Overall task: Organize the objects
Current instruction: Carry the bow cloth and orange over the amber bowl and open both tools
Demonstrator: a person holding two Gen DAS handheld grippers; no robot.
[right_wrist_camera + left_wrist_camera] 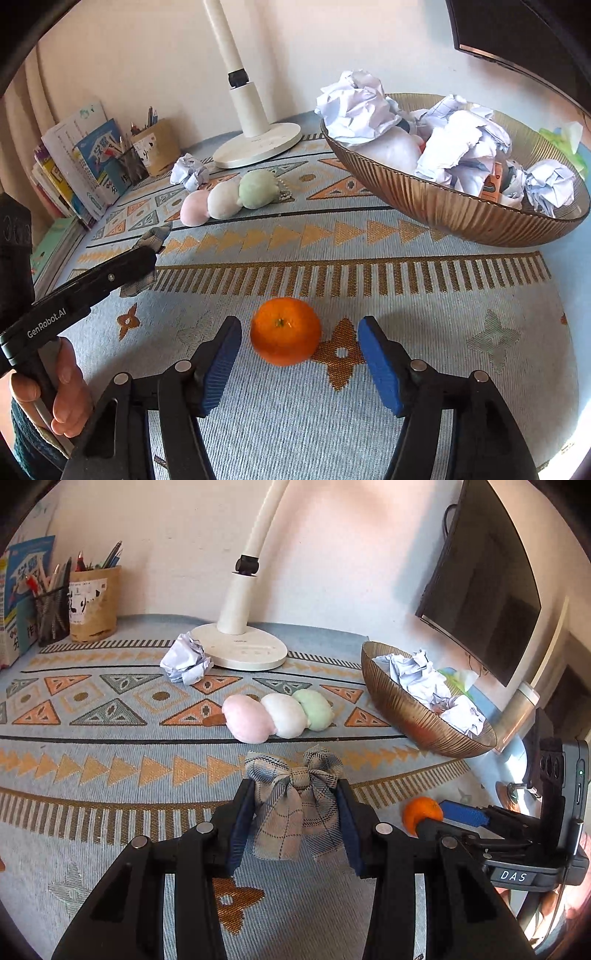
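My left gripper (pixel 295 805) is shut on a plaid fabric bow (pixel 299 805) and holds it just above the patterned cloth. It also shows in the right wrist view (pixel 147 254) at the left. My right gripper (pixel 299 350) is open, its blue pads either side of an orange (pixel 285 331) that rests on the cloth, not touching it. The orange also shows in the left wrist view (pixel 422 813). A pink, white and green plush dango (pixel 277 716) lies mid-table. A crumpled paper ball (pixel 185 658) lies by the lamp base.
A ribbed bronze bowl (pixel 443 206) at the right holds crumpled paper and other items. A white desk lamp (pixel 243 642) stands at the back. Pen holders (pixel 92 602) and books (pixel 74 162) stand at the back left. A dark monitor (pixel 487 572) hangs at the right.
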